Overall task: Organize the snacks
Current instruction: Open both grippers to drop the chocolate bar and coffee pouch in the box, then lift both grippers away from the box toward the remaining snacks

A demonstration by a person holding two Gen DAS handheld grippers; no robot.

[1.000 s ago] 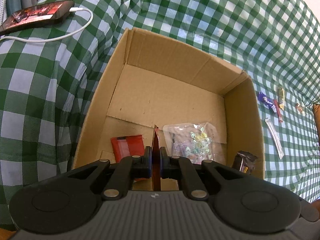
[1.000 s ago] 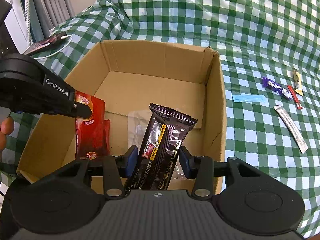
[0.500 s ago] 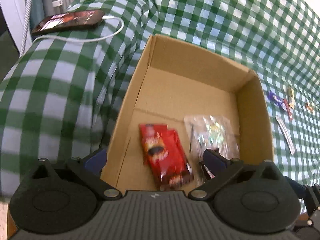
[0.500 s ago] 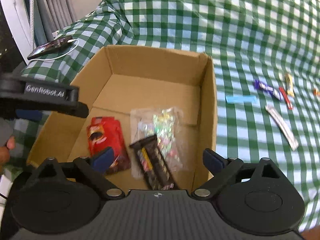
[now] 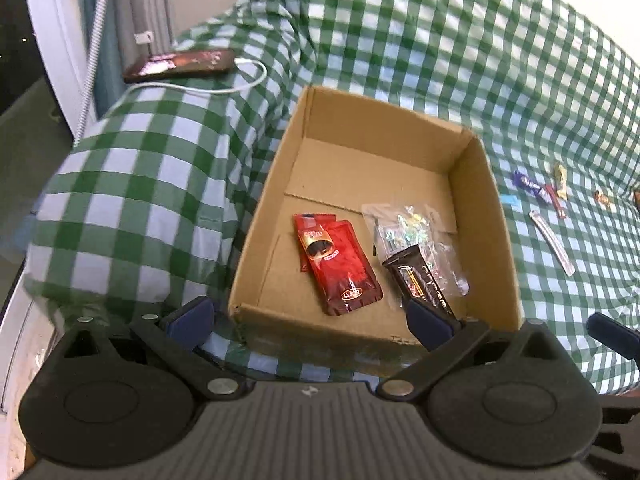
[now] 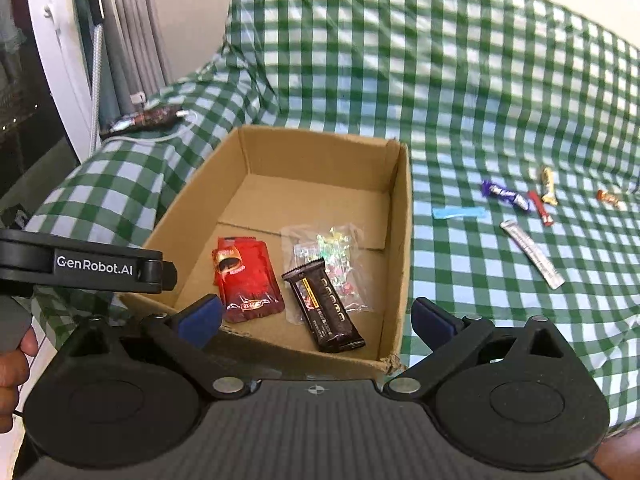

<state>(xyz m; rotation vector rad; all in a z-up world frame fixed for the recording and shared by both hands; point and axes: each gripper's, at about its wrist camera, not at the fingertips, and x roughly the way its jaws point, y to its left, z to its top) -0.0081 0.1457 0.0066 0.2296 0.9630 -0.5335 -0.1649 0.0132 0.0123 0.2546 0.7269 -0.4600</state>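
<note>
A cardboard box (image 5: 496,208) sits on the green checked cloth. On its floor lie a red packet (image 5: 340,264), a black snack bar (image 5: 424,280) and a clear bag of candies (image 5: 408,232). My left gripper (image 5: 310,320) hangs open above the box's near wall, with nothing in it. In the right wrist view the box (image 6: 400,220) holds the same red packet (image 6: 248,276), black bar (image 6: 328,308) and clear bag (image 6: 332,248). The jaws of my right gripper (image 6: 316,316) are opening wide, with nothing between them.
Right of the box, several small snacks lie loose on the cloth: a purple wrapper (image 6: 504,194), a red stick (image 6: 540,206), a white sachet (image 6: 532,254) and a blue strip (image 6: 460,213). A phone (image 5: 180,65) on a white cable (image 5: 240,84) rests at the far left.
Both grippers opened: the left let go of the red packet and the right dropped the black bar, and both now lie in the box. Both grippers drew back and rose.
</note>
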